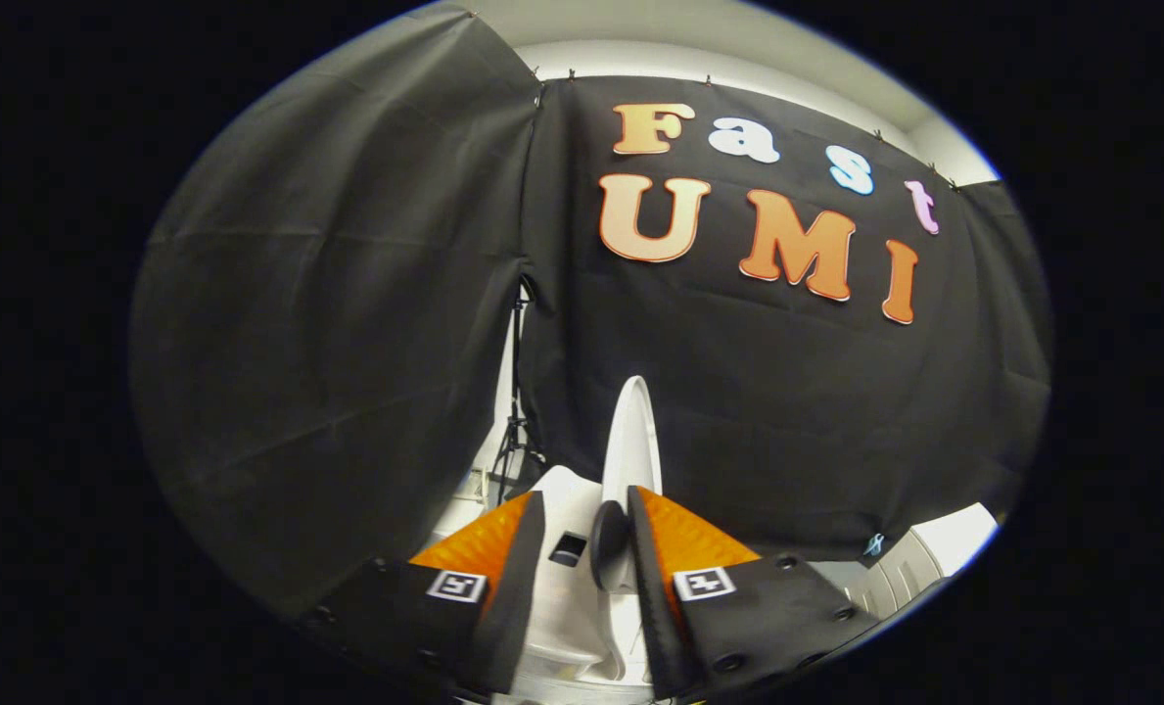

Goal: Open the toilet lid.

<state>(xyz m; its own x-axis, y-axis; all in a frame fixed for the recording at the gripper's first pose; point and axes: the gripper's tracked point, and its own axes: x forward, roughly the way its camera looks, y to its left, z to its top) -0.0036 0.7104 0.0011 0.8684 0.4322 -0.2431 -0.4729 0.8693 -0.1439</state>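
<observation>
The white toilet lid (pixel 632 436) stands raised and nearly upright, seen edge-on, rising just above the tips of my gripper (pixel 586 509). Its lower part runs down between my fingers, close against the right finger (pixel 675 543). A dark round bumper (pixel 609 543) sits on the lid's side there. The left finger (pixel 503 548) stands apart from the lid, with white toilet body (pixel 567 607) and a small dark rectangular recess (pixel 569 548) showing in the gap. The gripper is open; I see no squeeze on the lid from both sides.
Black cloth walls (pixel 347 343) close in the booth behind and to the left of the toilet. A thin tripod stand (pixel 513 431) shows in the slit between two cloths. A white ribbed object (pixel 919 563) lies low beyond the right finger.
</observation>
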